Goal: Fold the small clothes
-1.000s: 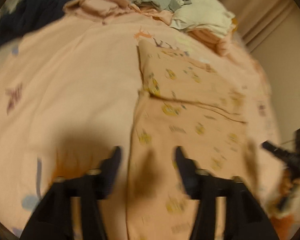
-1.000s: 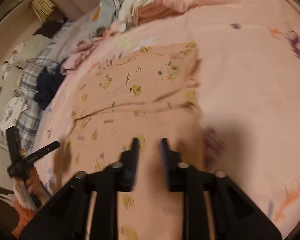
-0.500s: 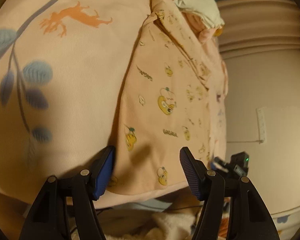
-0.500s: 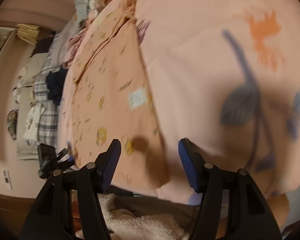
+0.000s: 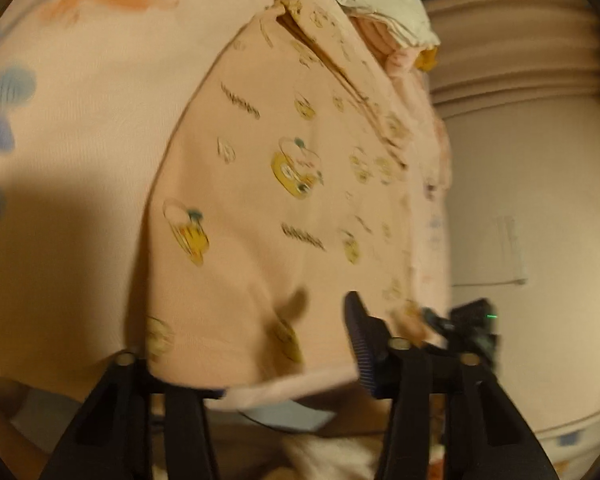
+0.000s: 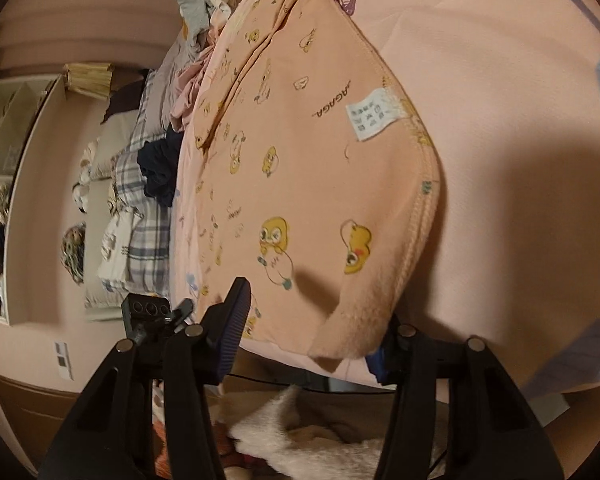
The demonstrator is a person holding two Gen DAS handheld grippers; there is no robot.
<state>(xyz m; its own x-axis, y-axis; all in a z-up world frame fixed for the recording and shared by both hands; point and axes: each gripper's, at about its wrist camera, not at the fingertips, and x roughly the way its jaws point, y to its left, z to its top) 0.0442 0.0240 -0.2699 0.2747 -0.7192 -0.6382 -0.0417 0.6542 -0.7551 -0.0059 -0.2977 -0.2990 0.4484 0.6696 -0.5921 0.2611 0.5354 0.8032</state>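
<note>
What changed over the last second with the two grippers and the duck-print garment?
Both grippers dropped from above the bed to its near edge. The left gripper and right gripper now straddle the near hem of the duck-print garment, jaws open, one finger under the cloth. The garment still lies flat on the bedsheet.

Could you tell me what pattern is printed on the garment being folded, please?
Yellow cartoon ducklings on the peach cotton garment, clearest in the right wrist view.

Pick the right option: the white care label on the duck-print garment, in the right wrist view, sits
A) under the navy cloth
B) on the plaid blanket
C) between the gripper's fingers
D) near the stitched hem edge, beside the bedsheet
D: the care label lies on the duck-print garment against its stitched hem, next to the pink bedsheet, well above the right gripper.
</note>
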